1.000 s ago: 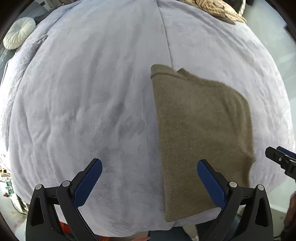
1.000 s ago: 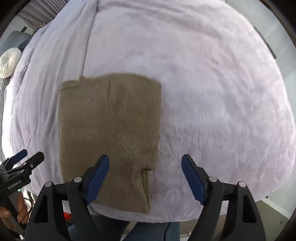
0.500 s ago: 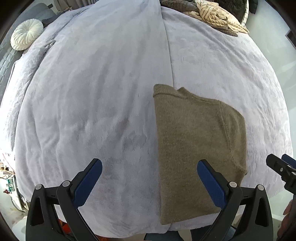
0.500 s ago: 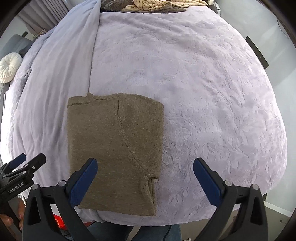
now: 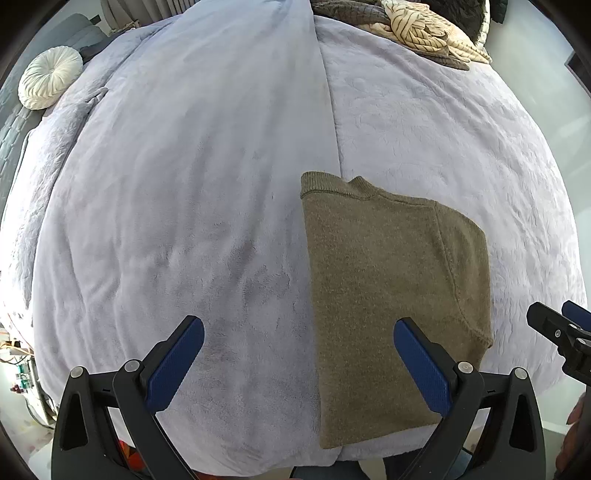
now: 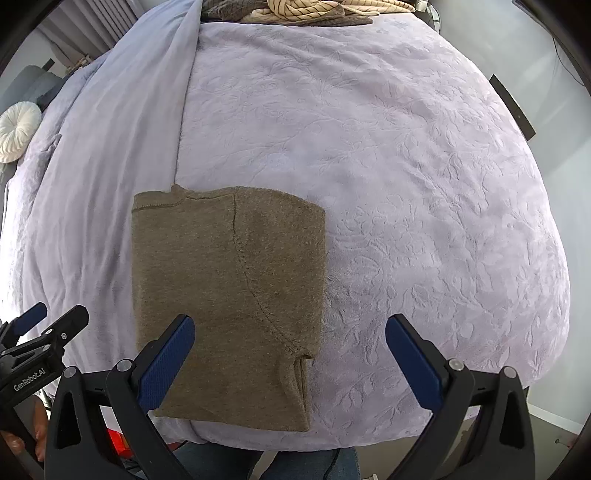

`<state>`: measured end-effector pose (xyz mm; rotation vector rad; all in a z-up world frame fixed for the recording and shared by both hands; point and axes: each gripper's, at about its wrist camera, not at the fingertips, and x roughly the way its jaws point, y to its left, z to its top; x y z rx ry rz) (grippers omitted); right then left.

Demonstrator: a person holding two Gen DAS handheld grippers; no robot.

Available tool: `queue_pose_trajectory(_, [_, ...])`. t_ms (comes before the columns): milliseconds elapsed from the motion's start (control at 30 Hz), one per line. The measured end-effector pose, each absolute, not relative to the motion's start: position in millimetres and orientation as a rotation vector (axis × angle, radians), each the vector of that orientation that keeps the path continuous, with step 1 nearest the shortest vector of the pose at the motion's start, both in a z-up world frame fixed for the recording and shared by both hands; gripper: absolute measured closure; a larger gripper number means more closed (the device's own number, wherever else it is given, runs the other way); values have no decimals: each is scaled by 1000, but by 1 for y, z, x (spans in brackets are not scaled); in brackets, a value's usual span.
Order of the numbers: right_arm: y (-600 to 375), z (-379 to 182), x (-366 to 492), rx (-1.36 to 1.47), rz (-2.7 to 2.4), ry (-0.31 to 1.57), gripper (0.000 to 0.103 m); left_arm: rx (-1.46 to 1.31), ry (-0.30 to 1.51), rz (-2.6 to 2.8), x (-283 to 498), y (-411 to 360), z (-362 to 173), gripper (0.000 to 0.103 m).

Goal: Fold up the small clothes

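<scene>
At the far left of both views, a round white pleated cushion (image 5: pixel 50 82) is seen near the edge of the bed. The bed (image 6: pixel 424 192) is covered by a pale lilac plush blanket, smooth on its left half and embossed with a leaf pattern on its right half, the two halves being divided by a long fold line.

The left gripper (image 5: pixel 298 363) is held above the blanket with its blue-padded fingers (image 5: pixel 176 363) spread wide; nothing is held between them. The left pad hangs over bare blanket, while the right pad is seen over the lower part of the garment.

The olive-brown knit sweater (image 6: pixel 229 295) is laid flat on the bed near its front edge, folded into a narrow upright rectangle. Its ribbed neckline is turned toward the far side of the bed, a curved sleeve seam is visible on its right half, and its lower edge reaches the bed's front edge. It is touched by neither gripper.

The right gripper (image 6: pixel 290 363) is pointed down over the bed, its fingers (image 6: pixel 413 363) likewise spread to their widest and empty, the left pad over the sweater's lower left corner and the right pad over the embossed blanket.

At the far end of the bed, a heap of cream striped fabric (image 5: pixel 428 31) and dark cloth is piled.
</scene>
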<state>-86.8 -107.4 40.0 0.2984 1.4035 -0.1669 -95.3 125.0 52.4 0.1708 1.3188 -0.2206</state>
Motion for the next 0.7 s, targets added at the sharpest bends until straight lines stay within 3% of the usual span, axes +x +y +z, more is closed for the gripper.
queue_pose_trajectory(700, [-110, 42, -86, 278, -165, 1401, 0, 170, 1310, -228, -95, 124, 57, 0])
